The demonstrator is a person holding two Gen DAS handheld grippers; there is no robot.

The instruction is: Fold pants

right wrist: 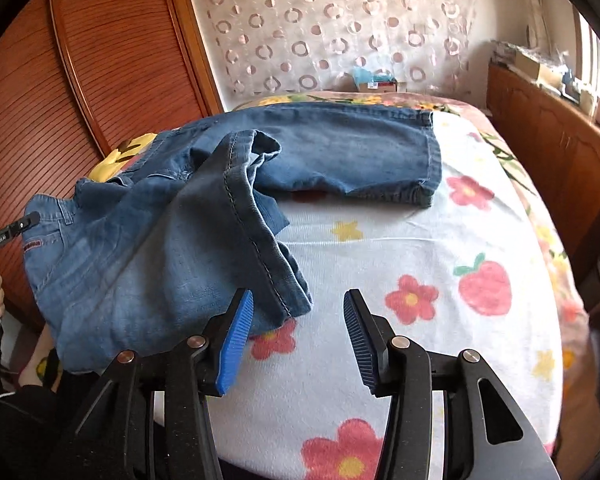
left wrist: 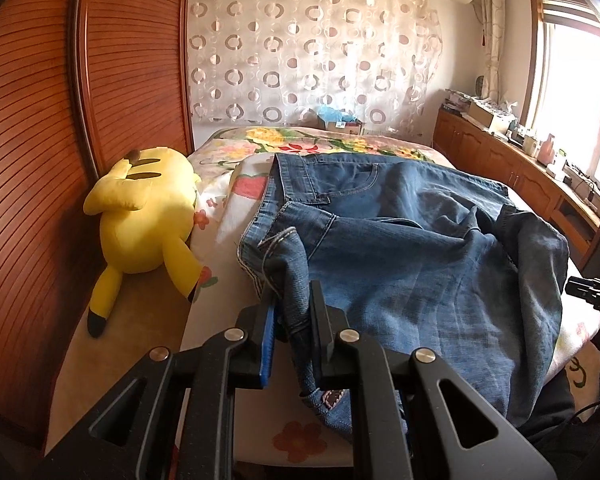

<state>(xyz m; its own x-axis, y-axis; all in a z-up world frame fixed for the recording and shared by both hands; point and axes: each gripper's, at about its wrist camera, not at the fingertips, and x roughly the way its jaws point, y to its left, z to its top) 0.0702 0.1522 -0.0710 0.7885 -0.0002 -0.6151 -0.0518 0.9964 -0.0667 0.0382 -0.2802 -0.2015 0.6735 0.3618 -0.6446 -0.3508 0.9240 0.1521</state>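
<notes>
Blue denim pants (left wrist: 412, 240) lie crumpled on the flowered bed sheet (right wrist: 400, 248). My left gripper (left wrist: 294, 320) is shut on a bunched corner of the pants near the waistband, at the bed's near edge. In the right wrist view the pants (right wrist: 152, 248) spread from the left edge across to a leg (right wrist: 340, 148) lying flat at the back, with the other leg folded over toward me. My right gripper (right wrist: 298, 340) is open and empty, just above the sheet, its left pad next to that leg's hem (right wrist: 288, 292).
A yellow plush toy (left wrist: 144, 208) lies left of the bed, by the wooden louvred wardrobe (left wrist: 40, 160). A low wooden cabinet (left wrist: 520, 168) with clutter runs along the right under the window. Boxes (right wrist: 376, 80) stand at the head of the bed.
</notes>
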